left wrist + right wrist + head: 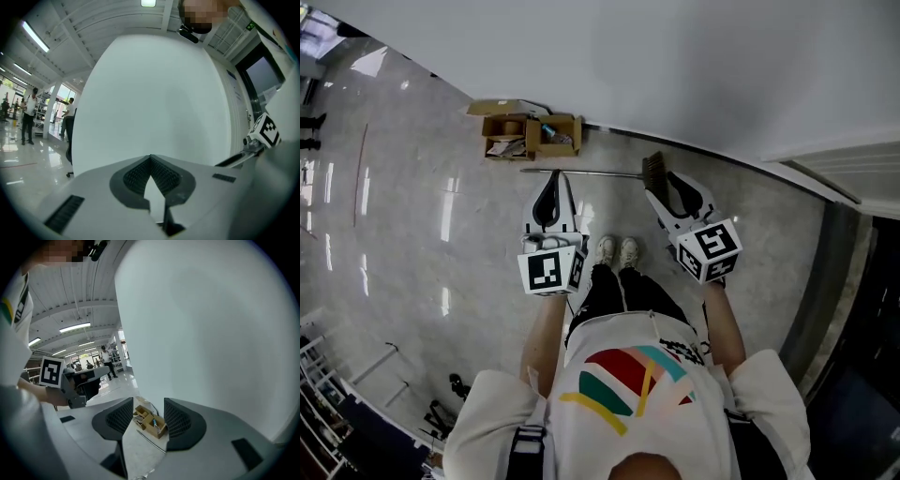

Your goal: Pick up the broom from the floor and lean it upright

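Note:
The broom lies flat on the glossy floor along the foot of the white wall, its thin metal handle (581,172) pointing left and its dark bristle head (653,170) at the right. In the head view both grippers hang above the floor on the near side of it. My left gripper (553,183) is over the handle's middle; in its own view the left gripper (150,160) faces only the bare wall, pads meeting at the tip, nothing held. My right gripper (664,187) is beside the bristle head. Between the parted jaws of the right gripper (147,417) I see the handle (152,442) on the floor.
Open cardboard boxes (530,136) holding small items stand against the wall just left of the broom's handle end, also in sight as boxes (150,420). My shoes (619,250) are close behind the broom. A dark doorway strip (839,281) runs at the right. People (28,115) stand far off.

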### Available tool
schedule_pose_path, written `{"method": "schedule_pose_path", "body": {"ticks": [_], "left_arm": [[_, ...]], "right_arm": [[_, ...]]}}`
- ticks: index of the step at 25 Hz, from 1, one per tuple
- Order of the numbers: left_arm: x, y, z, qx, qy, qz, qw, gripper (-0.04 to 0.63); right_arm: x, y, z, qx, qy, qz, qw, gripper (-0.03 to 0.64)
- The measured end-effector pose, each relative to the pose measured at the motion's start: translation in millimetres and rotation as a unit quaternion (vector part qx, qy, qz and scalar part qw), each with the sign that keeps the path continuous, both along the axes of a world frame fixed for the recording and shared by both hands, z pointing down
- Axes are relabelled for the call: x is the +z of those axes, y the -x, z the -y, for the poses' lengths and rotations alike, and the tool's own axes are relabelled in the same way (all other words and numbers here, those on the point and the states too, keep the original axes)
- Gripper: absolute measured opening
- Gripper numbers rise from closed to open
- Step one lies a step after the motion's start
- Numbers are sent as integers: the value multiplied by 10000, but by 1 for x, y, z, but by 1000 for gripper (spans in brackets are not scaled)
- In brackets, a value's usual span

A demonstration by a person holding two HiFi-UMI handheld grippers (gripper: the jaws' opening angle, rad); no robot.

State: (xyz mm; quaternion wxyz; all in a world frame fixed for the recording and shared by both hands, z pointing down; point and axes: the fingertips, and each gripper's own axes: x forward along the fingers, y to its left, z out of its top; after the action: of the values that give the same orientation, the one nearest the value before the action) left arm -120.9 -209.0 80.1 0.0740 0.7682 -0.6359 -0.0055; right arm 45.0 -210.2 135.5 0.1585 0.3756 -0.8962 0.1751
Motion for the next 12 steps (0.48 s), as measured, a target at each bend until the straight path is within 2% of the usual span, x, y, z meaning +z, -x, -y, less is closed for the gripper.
{"method": "schedule_pose_path", "body": {"ticks": [4, 6, 7, 9, 12], "left_arm": [[57, 26, 13, -216, 157, -161, 9995, 46], [99, 39, 19, -269, 168, -126, 9994, 46], [123, 45, 23, -322, 163, -113, 9993, 46], [181, 59, 32, -517, 180, -105, 9984, 46], [280, 81, 47, -754, 17, -75, 9971, 46]], "right_arm": [[50, 36, 23, -388, 6, -283, 9988, 206], [91, 49, 35, -456, -131, -487, 9977, 57], [116, 55, 41, -507, -197, -568, 9969, 28], [179, 69, 52, -746, -187, -599, 9952, 14], [292, 97, 66, -1448, -146, -607, 9875, 14]]}}
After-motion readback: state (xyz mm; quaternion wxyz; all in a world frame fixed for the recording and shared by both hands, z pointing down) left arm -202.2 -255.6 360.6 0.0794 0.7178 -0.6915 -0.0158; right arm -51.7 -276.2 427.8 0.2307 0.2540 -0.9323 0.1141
